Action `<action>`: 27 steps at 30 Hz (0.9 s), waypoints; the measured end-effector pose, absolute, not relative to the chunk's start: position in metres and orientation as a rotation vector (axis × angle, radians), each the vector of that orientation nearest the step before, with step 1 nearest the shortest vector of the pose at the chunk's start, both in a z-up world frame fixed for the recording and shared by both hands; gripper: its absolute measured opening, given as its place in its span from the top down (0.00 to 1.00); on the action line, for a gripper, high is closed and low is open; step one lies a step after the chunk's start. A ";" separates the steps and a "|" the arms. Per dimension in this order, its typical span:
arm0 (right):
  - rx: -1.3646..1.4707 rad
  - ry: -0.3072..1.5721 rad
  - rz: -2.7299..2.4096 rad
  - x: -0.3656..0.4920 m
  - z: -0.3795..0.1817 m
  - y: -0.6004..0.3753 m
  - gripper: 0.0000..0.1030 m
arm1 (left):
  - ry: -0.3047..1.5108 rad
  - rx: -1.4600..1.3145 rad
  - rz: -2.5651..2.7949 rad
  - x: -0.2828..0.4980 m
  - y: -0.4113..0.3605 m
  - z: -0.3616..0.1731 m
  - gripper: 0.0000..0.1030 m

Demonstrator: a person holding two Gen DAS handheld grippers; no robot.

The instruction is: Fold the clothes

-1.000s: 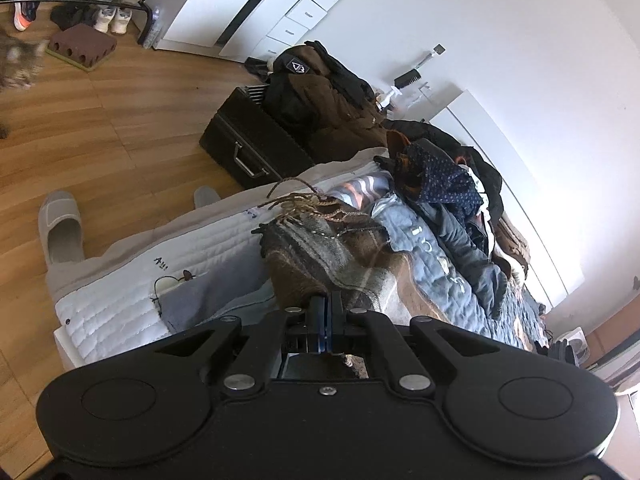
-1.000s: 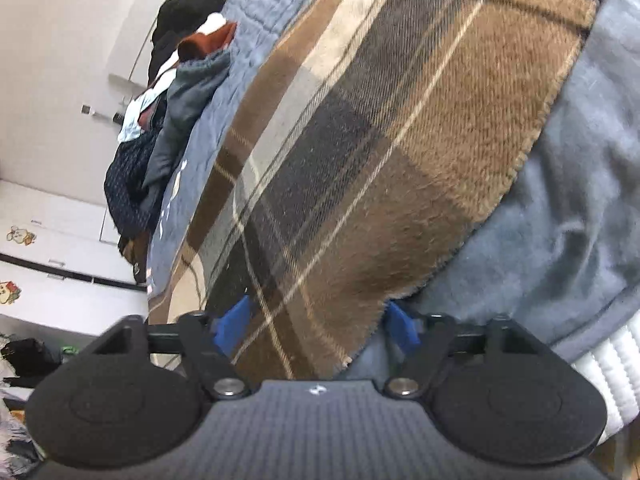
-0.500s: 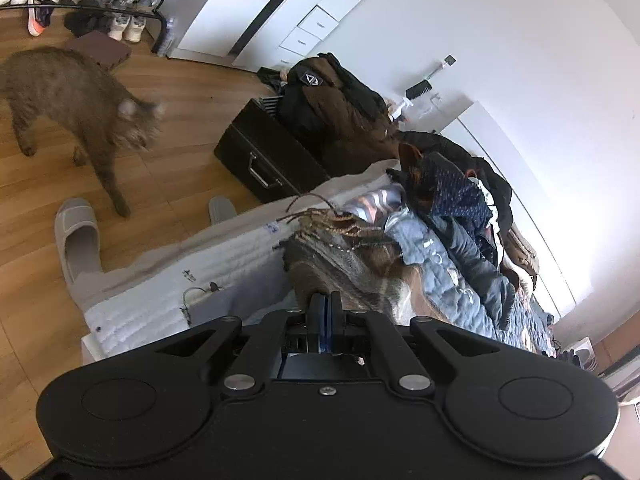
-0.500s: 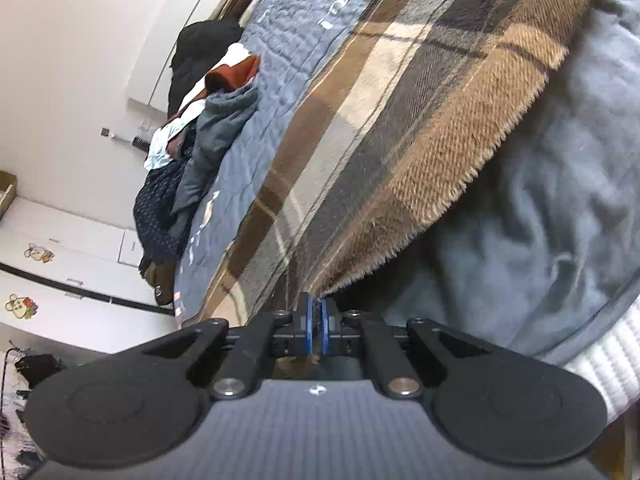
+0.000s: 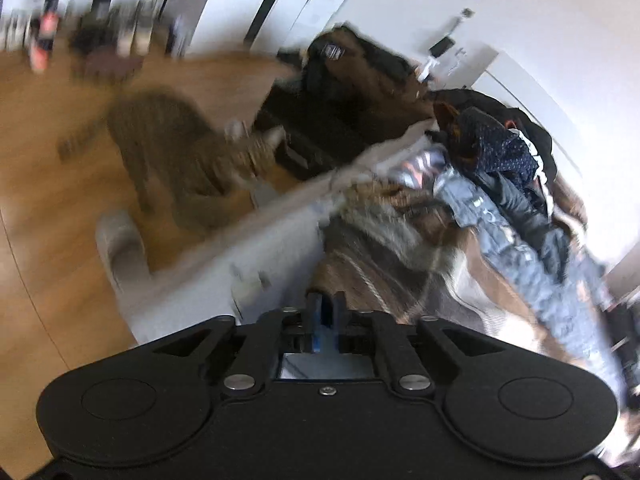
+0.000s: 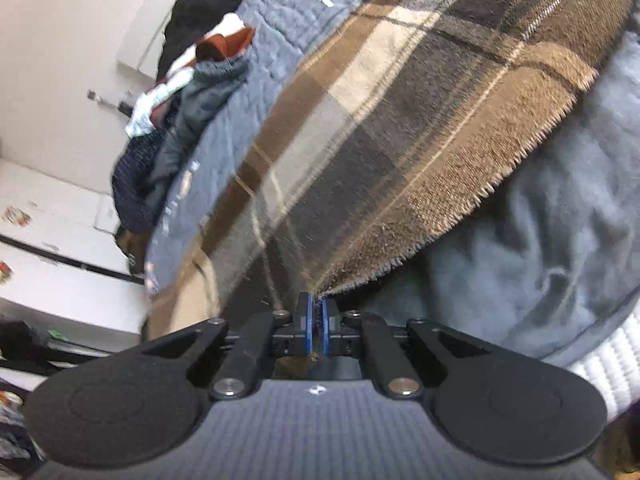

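The right claw (image 6: 316, 312) pinches the near edge of the plaid scarf (image 6: 400, 128), whose length runs away across the bed (image 6: 560, 264). The left claw (image 5: 325, 312) is narrow, seemingly gripping the fringed end; blur hides contact.

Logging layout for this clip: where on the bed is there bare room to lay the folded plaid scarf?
Free: the grey blanket between the plaid scarf edge and the white mattress edge. Crowded: the clothes pile along the wall side. Both grippers, left gripper and right gripper, pinch the scarf.
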State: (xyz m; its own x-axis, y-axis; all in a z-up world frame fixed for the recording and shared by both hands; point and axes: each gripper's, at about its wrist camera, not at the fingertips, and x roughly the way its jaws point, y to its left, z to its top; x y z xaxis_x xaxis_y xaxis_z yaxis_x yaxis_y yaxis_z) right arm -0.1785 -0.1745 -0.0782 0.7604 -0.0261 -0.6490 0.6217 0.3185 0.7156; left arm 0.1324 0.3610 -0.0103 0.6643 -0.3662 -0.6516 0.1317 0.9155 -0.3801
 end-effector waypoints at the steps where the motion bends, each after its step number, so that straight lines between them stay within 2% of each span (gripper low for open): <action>1: 1.187 0.601 -0.463 -0.181 -0.082 -0.174 0.95 | 0.770 -0.258 -0.279 0.132 0.360 -0.003 0.83; 2: 1.191 0.604 -0.464 -0.183 -0.085 -0.173 0.95 | 0.742 -0.202 -0.272 0.131 0.358 0.004 0.75; 3: 1.195 0.608 -0.465 -0.184 -0.088 -0.172 0.95 | 0.714 -0.146 -0.264 0.130 0.357 0.012 0.56; 4: 1.196 0.610 -0.465 -0.184 -0.089 -0.172 0.95 | 0.686 -0.124 -0.269 0.128 0.360 0.019 0.49; 9: 1.189 0.627 -0.462 -0.182 -0.093 -0.171 0.95 | 0.615 -0.030 -0.311 0.128 0.363 0.043 0.49; 17: 1.173 0.640 -0.458 -0.184 -0.098 -0.168 0.93 | 0.582 0.117 -0.476 0.141 0.279 0.034 0.49; 27: 1.185 0.651 -0.448 -0.181 -0.100 -0.170 0.93 | 0.803 -0.096 -0.555 0.228 0.199 -0.028 0.49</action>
State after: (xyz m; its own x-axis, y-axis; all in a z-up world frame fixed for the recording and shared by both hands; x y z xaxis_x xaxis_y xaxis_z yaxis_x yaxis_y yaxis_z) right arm -0.1811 -0.1702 -0.0997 0.7373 0.0133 -0.6754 0.6358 0.3243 0.7004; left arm 0.2284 0.1987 -0.0275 0.5601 -0.5058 -0.6560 0.4348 0.8536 -0.2869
